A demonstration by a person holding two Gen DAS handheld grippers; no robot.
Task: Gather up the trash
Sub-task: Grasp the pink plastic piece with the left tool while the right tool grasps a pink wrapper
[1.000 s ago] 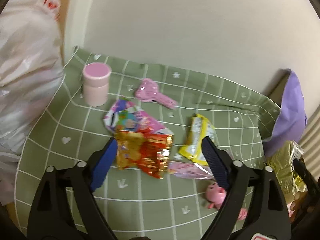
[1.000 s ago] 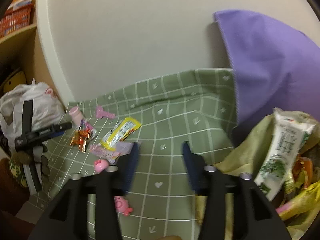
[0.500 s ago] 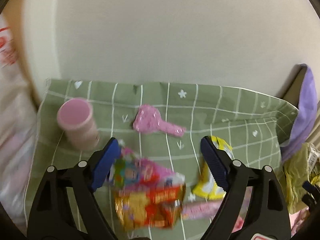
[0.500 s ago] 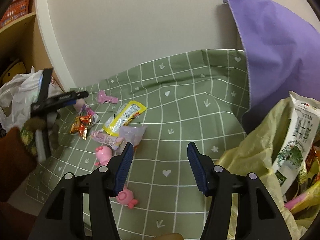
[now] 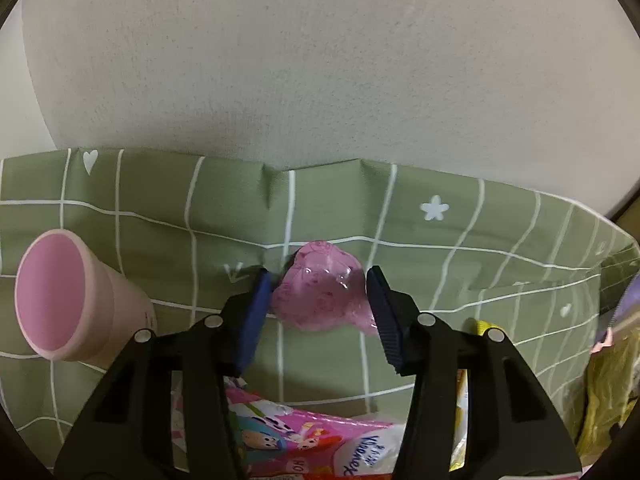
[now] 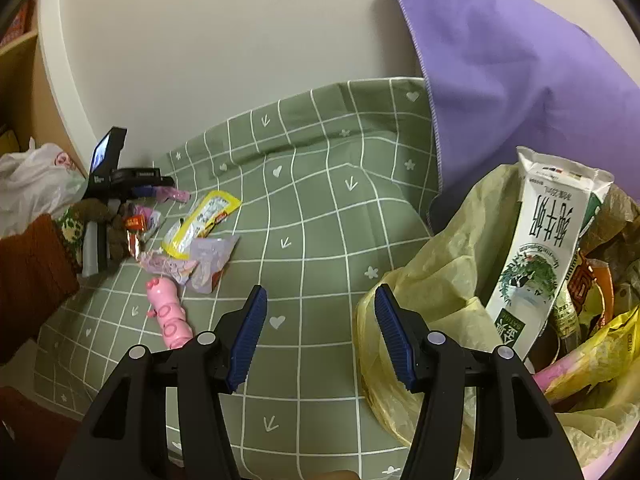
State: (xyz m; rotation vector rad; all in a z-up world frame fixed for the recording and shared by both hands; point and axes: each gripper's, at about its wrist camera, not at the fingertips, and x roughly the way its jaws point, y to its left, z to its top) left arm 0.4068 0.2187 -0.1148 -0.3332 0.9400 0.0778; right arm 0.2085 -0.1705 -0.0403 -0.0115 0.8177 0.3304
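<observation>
- Left gripper point(image 5: 318, 292) tilts down, its jaws just closing around the pink wrapper point(image 5: 320, 300) near the green cloth's point(image 5: 480, 248) back edge by the wall.
- Right gripper point(image 6: 320, 320) hangs wide, empty, beside the trash bag point(image 6: 432, 288).

The right gripper point(image 6: 320, 328) hangs with its jaws apart and nothing between them, over the green checked cloth point(image 6: 320, 208). Just right of the jaws sits a yellow trash bag point(image 6: 432, 288) holding a white carton point(image 6: 540, 248). Left of the jaws lies a pink toy point(image 6: 168, 312). Farther ahead on the left are a yellow wrapper point(image 6: 200, 220) and a clear purple wrapper point(image 6: 204, 260), with the left gripper point(image 6: 120, 178) beyond them. A purple cloth point(image 6: 520, 88) hangs ahead right.
</observation>
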